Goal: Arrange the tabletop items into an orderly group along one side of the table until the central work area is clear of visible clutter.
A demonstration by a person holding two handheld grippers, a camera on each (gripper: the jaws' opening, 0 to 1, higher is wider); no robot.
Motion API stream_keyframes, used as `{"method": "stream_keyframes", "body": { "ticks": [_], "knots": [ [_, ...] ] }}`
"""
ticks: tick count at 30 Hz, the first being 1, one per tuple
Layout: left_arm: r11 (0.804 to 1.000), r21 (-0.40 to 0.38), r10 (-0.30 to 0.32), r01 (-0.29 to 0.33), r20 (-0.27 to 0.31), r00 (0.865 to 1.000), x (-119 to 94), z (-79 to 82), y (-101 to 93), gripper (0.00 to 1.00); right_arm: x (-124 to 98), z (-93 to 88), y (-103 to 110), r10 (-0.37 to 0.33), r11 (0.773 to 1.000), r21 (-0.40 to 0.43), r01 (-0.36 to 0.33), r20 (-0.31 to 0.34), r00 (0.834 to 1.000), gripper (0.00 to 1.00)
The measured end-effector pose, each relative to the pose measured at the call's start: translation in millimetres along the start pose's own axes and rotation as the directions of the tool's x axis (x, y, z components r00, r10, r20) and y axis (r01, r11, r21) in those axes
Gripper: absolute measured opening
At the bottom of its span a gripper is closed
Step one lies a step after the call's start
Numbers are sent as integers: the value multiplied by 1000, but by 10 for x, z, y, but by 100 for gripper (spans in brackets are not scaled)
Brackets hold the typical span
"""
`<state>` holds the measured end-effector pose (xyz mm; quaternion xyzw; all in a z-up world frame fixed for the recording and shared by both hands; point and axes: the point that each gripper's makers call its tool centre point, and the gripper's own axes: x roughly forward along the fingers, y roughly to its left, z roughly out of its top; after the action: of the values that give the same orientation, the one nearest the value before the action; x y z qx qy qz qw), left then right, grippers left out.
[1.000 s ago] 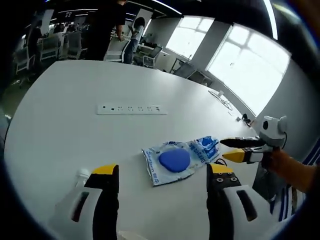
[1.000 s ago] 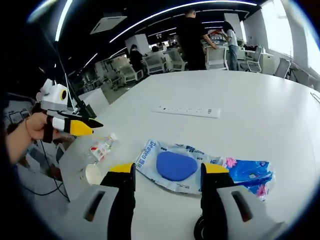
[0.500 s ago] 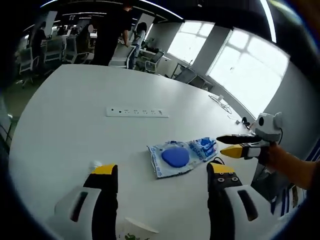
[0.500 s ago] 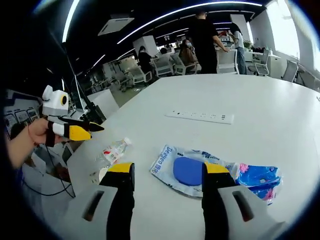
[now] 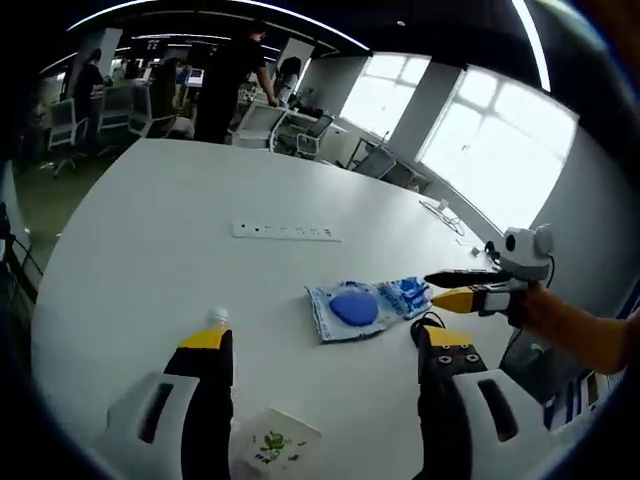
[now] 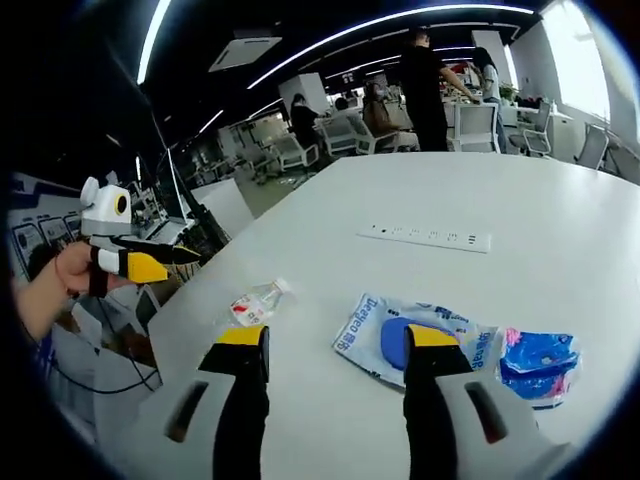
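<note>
Left claw (image 5: 318, 345) spread, empty; blue pouch (image 5: 352, 309) ahead. Right claw (image 6: 335, 345) spread; bottle (image 6: 256, 301) just left.

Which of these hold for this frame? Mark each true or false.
1. Both grippers are open and hold nothing. True: the left gripper and the right gripper show spread jaws with nothing between them.
2. The blue-and-white packet is clamped in the right gripper. False: it lies flat on the table.
3. A small bottle lies on its side near the table edge. True.
4. The power strip sits on top of the packet. False: it lies apart, farther across the table.
</note>
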<state>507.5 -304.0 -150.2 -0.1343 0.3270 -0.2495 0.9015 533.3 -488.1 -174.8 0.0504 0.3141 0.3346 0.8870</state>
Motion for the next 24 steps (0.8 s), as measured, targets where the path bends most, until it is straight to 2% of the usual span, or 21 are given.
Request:
{"method": "stream_keyframes", "body": {
  "ticks": [13,17,24],
  "knots": [
    [1000,-3,-19,19,44,999,-450,-52,17,78,73,51,349,37,999,-6,-37,5,999,53],
    [1000,-10,-24,25,65,998,-594,-55,38,79,192,60,475,63,998,5,-63,0,998,53],
    [1000,-17,-23,24,57,998,-762,-175,161,77,442,74,708,113,994,17,-112,-20,993,53]
  ]
}}
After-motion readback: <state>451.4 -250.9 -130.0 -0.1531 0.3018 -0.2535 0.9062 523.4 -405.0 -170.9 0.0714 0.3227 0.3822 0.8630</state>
